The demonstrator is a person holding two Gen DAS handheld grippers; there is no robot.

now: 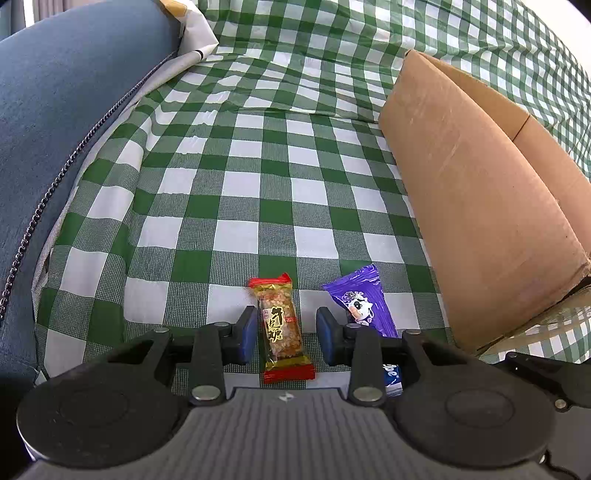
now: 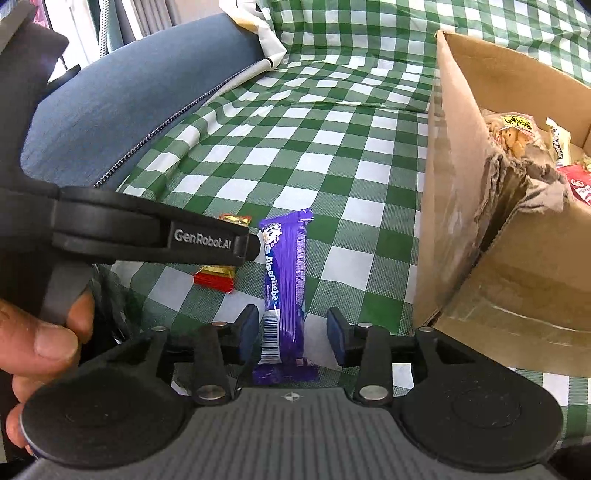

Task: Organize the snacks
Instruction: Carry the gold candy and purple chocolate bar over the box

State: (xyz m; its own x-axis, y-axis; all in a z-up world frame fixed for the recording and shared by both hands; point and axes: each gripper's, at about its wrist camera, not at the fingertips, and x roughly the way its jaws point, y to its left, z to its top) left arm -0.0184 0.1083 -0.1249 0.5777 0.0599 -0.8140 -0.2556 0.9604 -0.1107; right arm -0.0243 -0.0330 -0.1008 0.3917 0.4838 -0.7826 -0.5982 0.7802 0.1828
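Observation:
A red-and-gold nut bar (image 1: 283,328) lies on the green checked cloth between the open fingers of my left gripper (image 1: 286,334). A purple Alpenliebe bar (image 1: 364,301) lies just right of it. In the right wrist view the purple bar (image 2: 284,291) lies between the open fingers of my right gripper (image 2: 291,334), and the red bar (image 2: 218,275) is partly hidden behind the left gripper (image 2: 155,236). Neither bar is gripped. A cardboard box (image 1: 480,206) stands to the right; it also shows in the right wrist view (image 2: 465,229).
The box holds several snack packets (image 2: 517,136) and has a torn corner. A blue cushion (image 1: 66,110) with a zipper lies along the left. A white bag (image 1: 195,29) sits at the back. The checked cloth (image 1: 258,177) stretches ahead.

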